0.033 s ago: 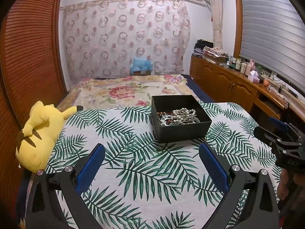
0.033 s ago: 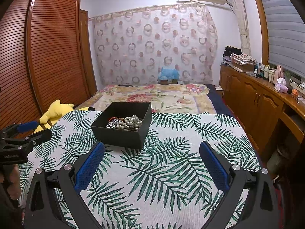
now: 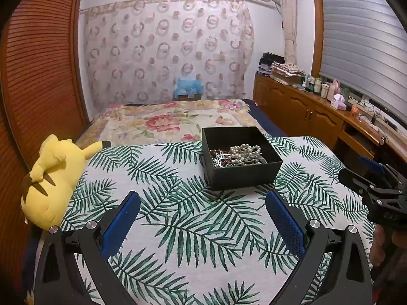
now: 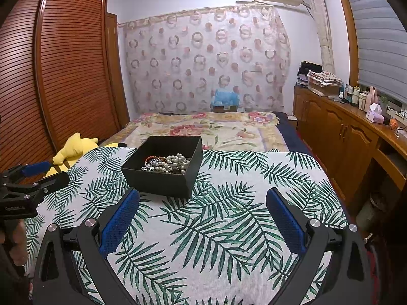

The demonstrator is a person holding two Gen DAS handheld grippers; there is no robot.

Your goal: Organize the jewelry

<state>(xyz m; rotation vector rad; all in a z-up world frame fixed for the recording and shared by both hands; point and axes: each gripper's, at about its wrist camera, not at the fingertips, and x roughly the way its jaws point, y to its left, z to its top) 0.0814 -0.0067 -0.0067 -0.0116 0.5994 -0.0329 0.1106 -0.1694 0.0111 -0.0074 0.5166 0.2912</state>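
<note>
Honestly, tangling looks like the main risk: the pearl strand (image 3: 245, 151) sits knotted with other chains in the black box (image 3: 244, 175) on the palm-leaf tablecloth (image 3: 190, 218). Left gripper (image 3: 202, 225) and right gripper (image 4: 202, 225) hover short of it, jaws wide and empty; one pull could drag everything, maybe the box too.

Nothing has shifted: both grippers hang just as they did, and the jewelry box (image 3: 241, 157) sits unmoved.

Jewelry (image 3: 237, 155) in box (image 3: 244, 175) on tablecloth (image 3: 198, 218)
</note>
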